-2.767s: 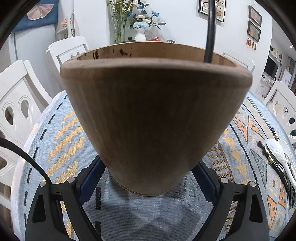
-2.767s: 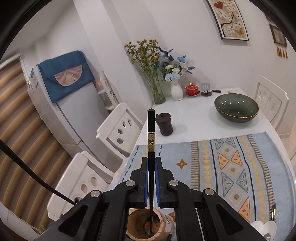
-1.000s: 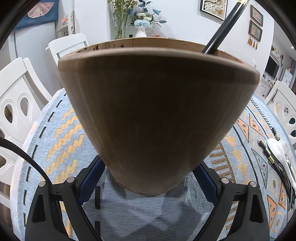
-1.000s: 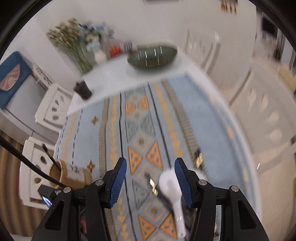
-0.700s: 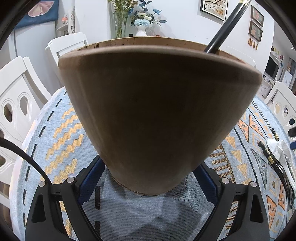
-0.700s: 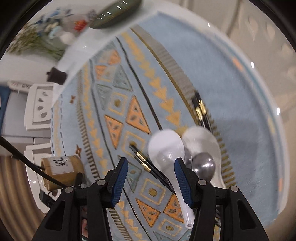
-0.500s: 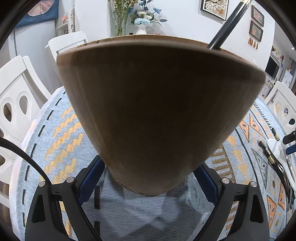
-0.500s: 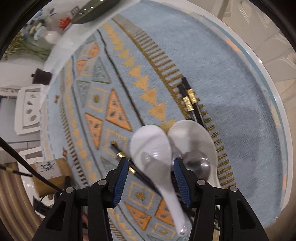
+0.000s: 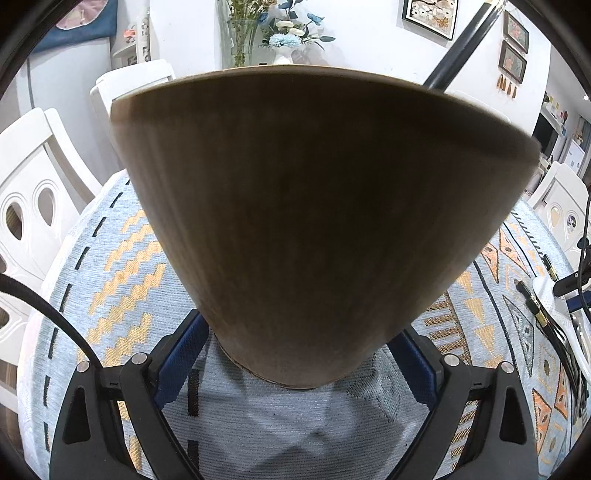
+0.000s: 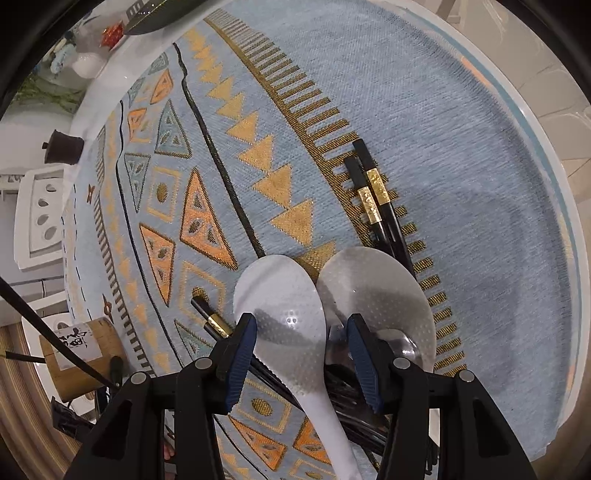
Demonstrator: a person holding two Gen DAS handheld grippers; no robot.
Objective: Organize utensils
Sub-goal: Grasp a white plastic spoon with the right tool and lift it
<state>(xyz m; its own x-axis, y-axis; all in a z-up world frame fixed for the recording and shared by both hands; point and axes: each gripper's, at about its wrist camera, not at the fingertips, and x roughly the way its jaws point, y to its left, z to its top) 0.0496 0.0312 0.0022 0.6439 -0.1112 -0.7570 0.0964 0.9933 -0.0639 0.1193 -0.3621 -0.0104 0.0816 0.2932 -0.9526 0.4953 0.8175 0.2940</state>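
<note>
White rice paddle (image 10: 284,317) lies between the open right tool's (image 10: 301,345) fingers.

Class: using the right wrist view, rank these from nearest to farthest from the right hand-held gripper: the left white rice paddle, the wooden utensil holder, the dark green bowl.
1. left white rice paddle, between the right hand-held gripper fingers.
2. wooden utensil holder, lower left.
3. dark green bowl, top edge.

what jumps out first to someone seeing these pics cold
The tall brown wooden utensil holder fills the left wrist view, standing on the patterned blue cloth between the left claw's fingers, with one black chopstick leaning out of it. In the right wrist view, the open right claw straddles a white plastic rice spoon.
</note>
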